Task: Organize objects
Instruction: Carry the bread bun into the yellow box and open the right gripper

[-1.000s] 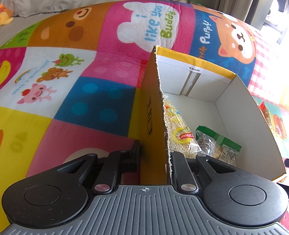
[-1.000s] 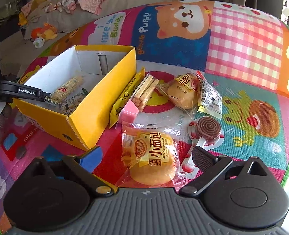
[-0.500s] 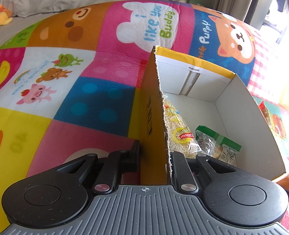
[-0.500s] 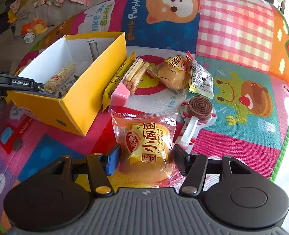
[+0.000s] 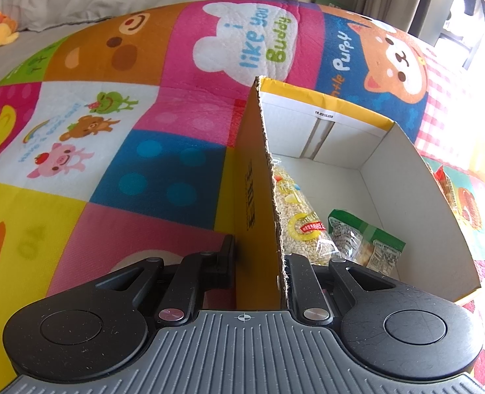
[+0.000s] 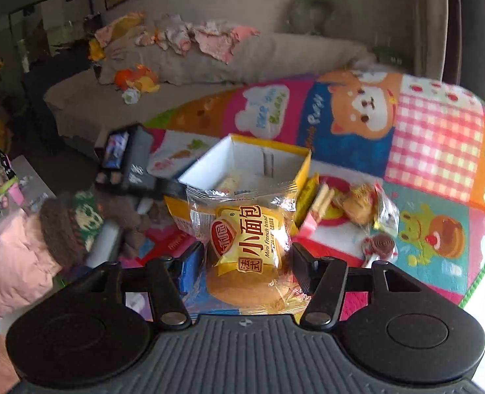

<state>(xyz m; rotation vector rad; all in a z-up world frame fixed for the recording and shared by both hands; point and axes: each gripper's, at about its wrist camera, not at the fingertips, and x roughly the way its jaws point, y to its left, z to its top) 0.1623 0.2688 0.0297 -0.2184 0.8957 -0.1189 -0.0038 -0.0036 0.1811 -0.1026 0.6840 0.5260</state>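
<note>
Your right tongs (image 6: 247, 259) pinch the mini French bread packet (image 6: 242, 246), lifted clear of the play mat (image 6: 439, 151) — in front of the yellow box (image 6: 303, 167). Your left tongs (image 5: 259, 266) clamp that box's side wall — two snack packs lie inside.

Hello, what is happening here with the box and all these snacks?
A person is tidying snacks into a yellow box on a colourful play mat. The left gripper is shut on the box's side wall. The right gripper holds a packet of mini French bread, lifted above the mat. Two snack packs already lie inside the box; several more wait on the mat beside it.
</note>
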